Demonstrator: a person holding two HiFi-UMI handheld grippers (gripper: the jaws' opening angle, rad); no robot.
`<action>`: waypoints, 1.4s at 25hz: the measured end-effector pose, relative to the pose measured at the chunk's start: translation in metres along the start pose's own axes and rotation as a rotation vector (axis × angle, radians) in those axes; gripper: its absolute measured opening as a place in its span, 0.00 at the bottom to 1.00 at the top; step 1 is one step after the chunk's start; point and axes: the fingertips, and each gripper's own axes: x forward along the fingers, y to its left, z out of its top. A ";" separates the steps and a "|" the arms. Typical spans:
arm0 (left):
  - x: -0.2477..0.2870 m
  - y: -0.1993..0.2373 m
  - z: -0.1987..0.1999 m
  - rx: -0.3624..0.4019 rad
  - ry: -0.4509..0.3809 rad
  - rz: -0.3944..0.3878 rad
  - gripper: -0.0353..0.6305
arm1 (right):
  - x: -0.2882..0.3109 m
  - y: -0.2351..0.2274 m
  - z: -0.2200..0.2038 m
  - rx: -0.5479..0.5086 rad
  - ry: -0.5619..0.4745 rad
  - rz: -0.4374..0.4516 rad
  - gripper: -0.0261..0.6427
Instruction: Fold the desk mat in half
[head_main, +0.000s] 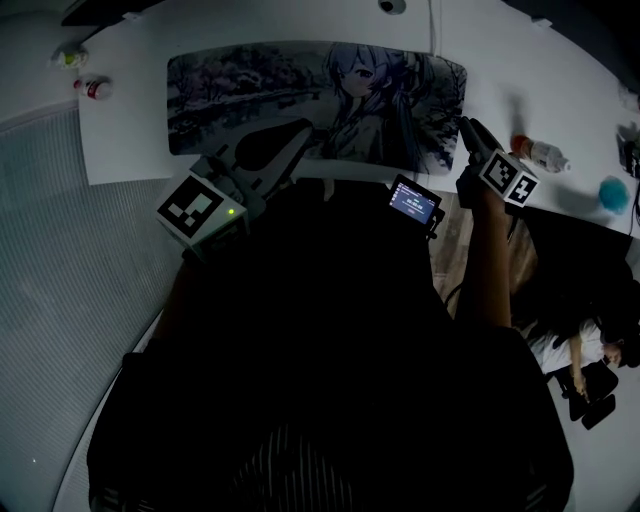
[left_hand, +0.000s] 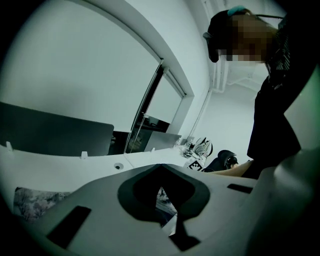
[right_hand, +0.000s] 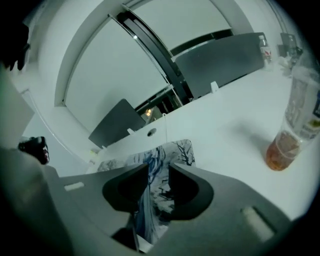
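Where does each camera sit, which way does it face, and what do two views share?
Head view: on the person's head, facing steeply down at the white desk and long picture-printed desk mat; dark torso, forearm, left gripper, right gripper show.
Left gripper view: on that gripper, facing across the desk toward a wall; its grey jaws and the person's torso show.
Right gripper view: on that gripper, facing the mat between its parted jaws; its grey jaws show.
Shared: head and right gripper views show the clear plastic bottle.

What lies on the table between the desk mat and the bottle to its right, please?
Nothing. The right gripper view shows only bare table between the mat and the bottle.
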 end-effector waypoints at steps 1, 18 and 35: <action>0.002 -0.001 -0.005 0.002 0.009 0.007 0.06 | 0.006 -0.006 -0.008 -0.018 0.028 -0.017 0.22; 0.001 -0.001 -0.019 -0.095 0.015 0.069 0.06 | 0.055 -0.058 -0.078 -0.137 0.273 -0.212 0.50; 0.002 -0.003 -0.010 -0.118 -0.015 0.077 0.06 | 0.051 -0.047 -0.073 0.087 0.214 0.007 0.08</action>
